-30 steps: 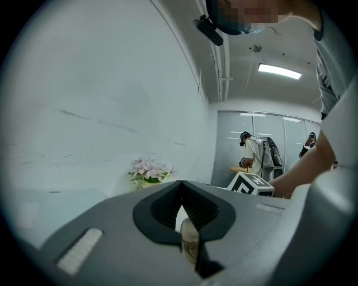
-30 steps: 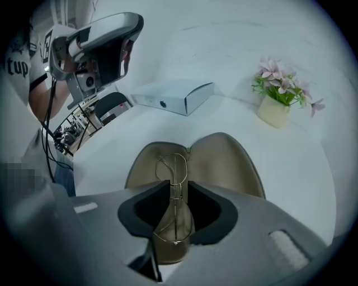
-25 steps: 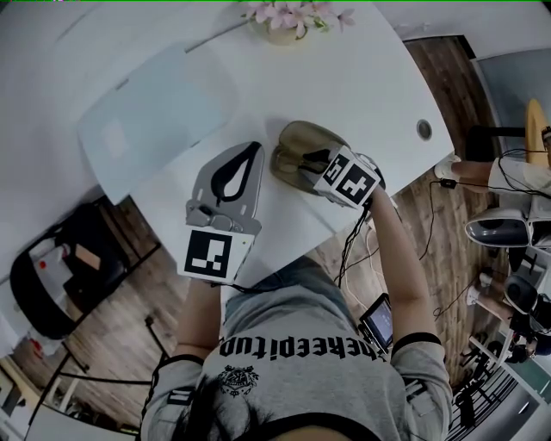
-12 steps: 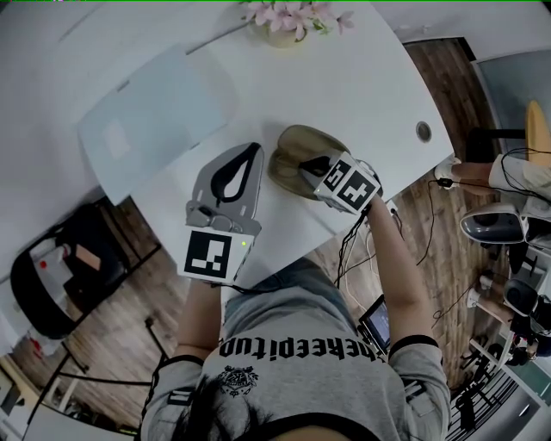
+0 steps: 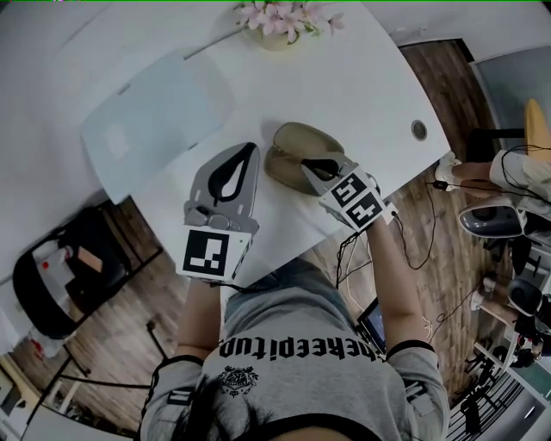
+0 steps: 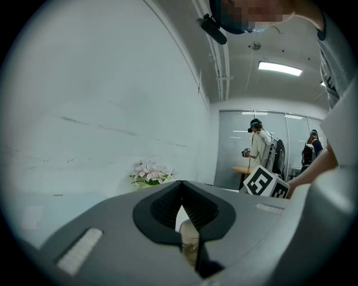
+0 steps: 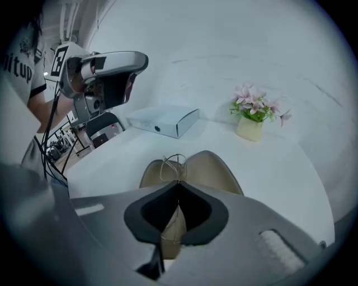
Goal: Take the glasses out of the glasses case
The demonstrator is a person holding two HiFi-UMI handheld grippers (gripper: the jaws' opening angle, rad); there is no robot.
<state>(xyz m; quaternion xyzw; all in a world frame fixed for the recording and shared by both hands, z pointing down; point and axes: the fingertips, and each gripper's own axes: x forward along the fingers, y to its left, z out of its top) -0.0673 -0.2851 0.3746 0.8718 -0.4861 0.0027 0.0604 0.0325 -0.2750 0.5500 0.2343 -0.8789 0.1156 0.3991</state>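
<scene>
While the right gripper [image 7: 179, 184] is pressing its jaws fully together, they are pinching a thin wire-framed pair of glasses [image 7: 173, 166], and a loop of the wire is poking up just past the jaw tips. Directly under the glasses, the tan glasses case [image 7: 215, 167] is lying open on the white tabletop [image 7: 268, 167], its two halves spreading apart like a shell. Whether the glasses are touching the case or hanging just clear of it cannot be told. In the head view this gripper is reaching over the case's near right edge, with its marker cube [image 5: 355, 196] facing upward.

The left gripper [image 6: 182, 184] is hanging above the tabletop to the left of the case, apart from it. Its jaws are sitting tip to tip and gripping nothing (the teardrop gap behind the tips is part of the jaws themselves).

Farther out, a pale flat box [image 5: 159, 116] is lying on the tabletop beyond the left gripper, and a small pot of pink flowers [image 5: 284, 15] is standing at the far edge.
</scene>
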